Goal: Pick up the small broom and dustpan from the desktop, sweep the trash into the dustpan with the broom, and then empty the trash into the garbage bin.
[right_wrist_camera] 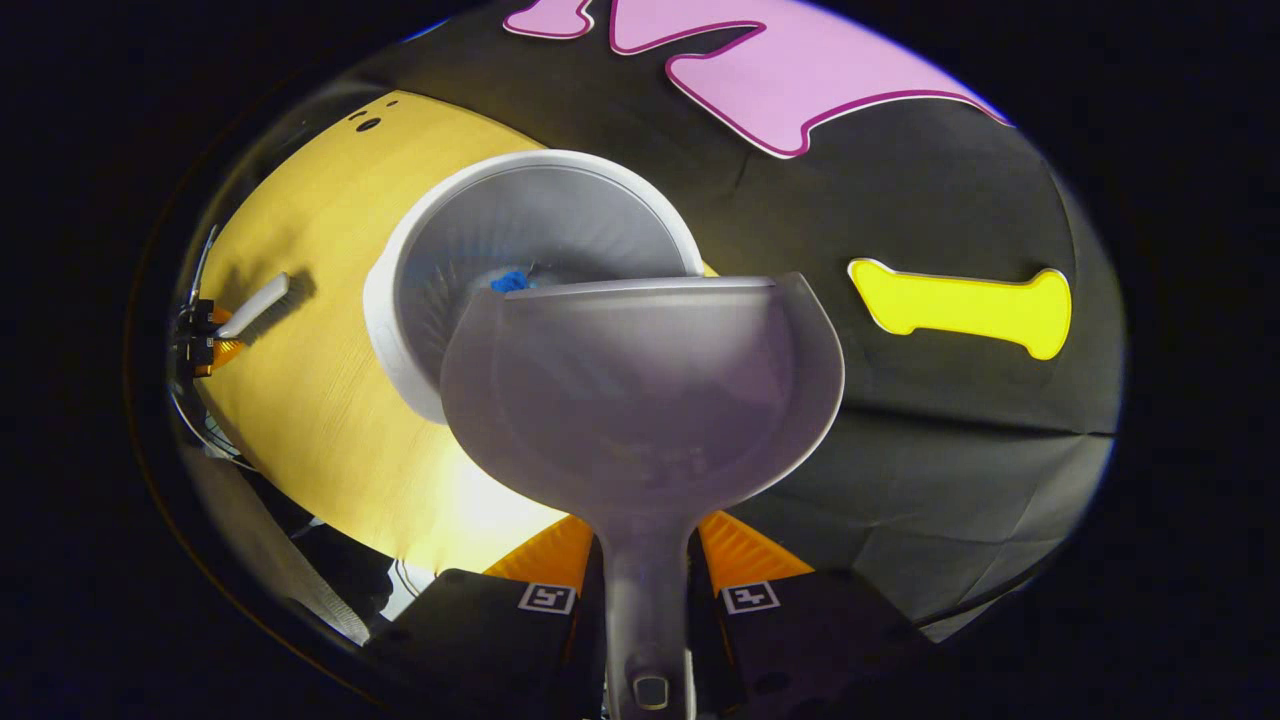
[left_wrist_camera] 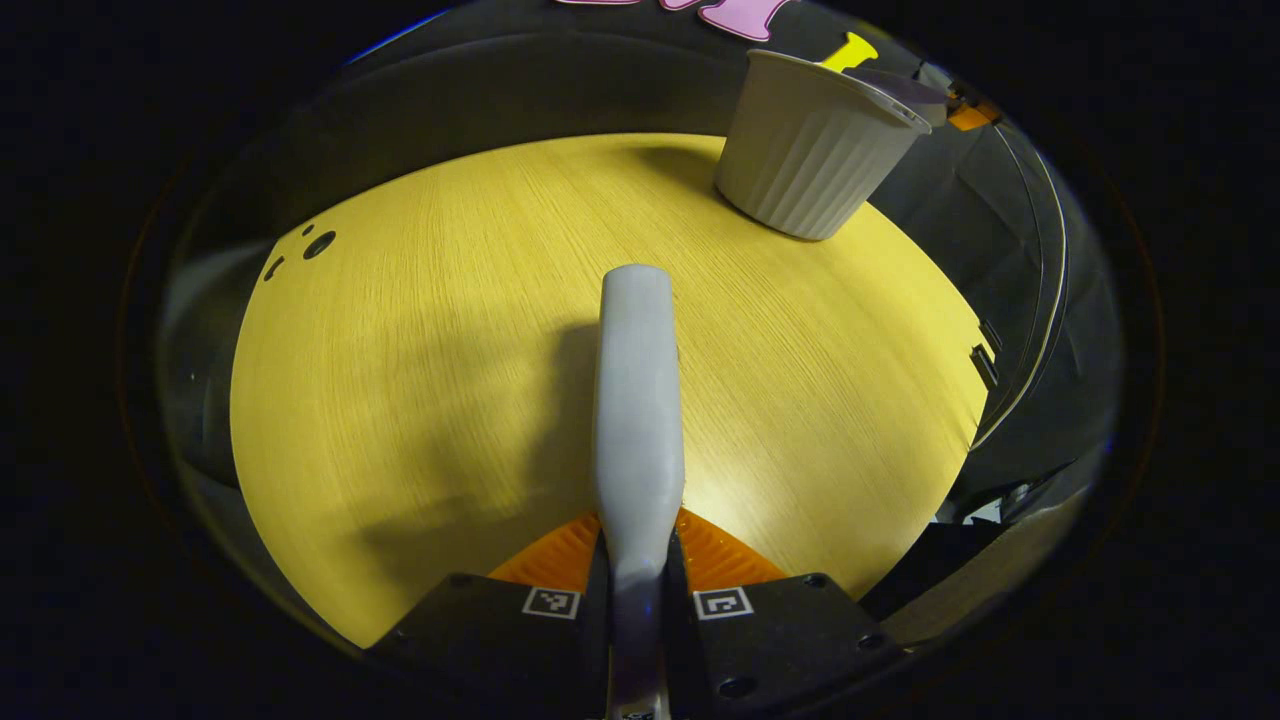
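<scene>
**Dustpan tipped over the bin, broom held out over the bench**

Right tongs are clamped on the handle of the translucent grey plastic dustpan. Its long axis runs straight away from the camera, with the wide scoop mouth at the far end, sitting right over the rim of the white ribbed plastic garbage bin. Inside the bin, just past the dustpan's front edge, there's a small blue scrap of trash. The bin stands on the yellow wood-grain bench, close to its far edge by the black cloth wall.

Left tongs are closed on the pale grey broom by its handle end. It points forward along the fingers, out over the middle of the bench, casting a shadow to its left. From the back you can't see the bristles here.

The left gripper view gets the bin from outside: ribbed wall, upright, near the bench's far right corner, with the dustpan's lip poking over its rim. A few dark holes sit near the far left edge. The right gripper view catches the other tongs and the broom way off at the bench's left side, well apart from the bin.
</scene>
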A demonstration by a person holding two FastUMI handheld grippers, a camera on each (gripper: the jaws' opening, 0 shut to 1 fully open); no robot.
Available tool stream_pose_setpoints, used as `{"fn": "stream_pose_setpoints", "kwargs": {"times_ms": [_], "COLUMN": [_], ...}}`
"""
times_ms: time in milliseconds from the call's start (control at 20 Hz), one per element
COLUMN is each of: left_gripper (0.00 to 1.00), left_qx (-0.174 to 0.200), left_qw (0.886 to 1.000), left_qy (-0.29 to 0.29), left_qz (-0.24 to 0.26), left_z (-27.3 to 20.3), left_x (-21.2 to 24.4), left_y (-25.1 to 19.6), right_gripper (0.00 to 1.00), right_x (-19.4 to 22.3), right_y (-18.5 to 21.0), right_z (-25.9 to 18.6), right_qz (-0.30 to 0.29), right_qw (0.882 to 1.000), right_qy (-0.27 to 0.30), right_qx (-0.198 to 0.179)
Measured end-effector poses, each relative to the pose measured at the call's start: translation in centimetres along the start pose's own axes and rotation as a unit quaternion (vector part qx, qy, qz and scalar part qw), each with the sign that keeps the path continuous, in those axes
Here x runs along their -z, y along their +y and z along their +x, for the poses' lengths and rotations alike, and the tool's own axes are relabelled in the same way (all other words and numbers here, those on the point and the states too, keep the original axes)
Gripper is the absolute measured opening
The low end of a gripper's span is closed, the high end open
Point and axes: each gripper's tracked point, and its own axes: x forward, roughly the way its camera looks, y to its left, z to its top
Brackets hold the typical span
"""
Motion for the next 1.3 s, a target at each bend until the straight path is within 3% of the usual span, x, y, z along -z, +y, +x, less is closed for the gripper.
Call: {"fn": "stream_pose_setpoints", "kwargs": {"times_ms": [400, 750, 900, 1050, 1300], "left_gripper": [0.27, 0.27, 0.27, 0.27, 0.30], "left_qx": [-0.013, -0.022, -0.024, -0.028, -0.037], "left_qw": [1.000, 1.000, 0.999, 0.999, 0.999], "left_qy": [0.001, -0.003, -0.006, -0.012, -0.018], "left_qz": [0.001, -0.021, -0.028, -0.024, -0.025], "left_z": [-0.5, -1.6, -2.1, -2.9, -3.6], "left_x": [0.0, 0.9, 1.2, 1.1, 1.3], "left_y": [0.0, 0.1, -0.1, -0.1, 0.7], "right_gripper": [0.38, 0.38, 0.38, 0.38, 0.38], "right_x": [-0.1, 0.9, 1.9, 3.5, 6.0], "right_y": [1.0, 3.8, 6.4, 10.7, 19.5], "right_z": [-1.3, -7.6, -9.9, -11.1, -9.5], "right_qz": [0.097, 0.198, 0.221, 0.220, 0.187], "right_qw": [0.991, 0.957, 0.942, 0.936, 0.943], "right_qy": [-0.085, -0.199, -0.234, -0.247, -0.226], "right_qx": [-0.017, -0.075, -0.094, -0.119, -0.155]}}
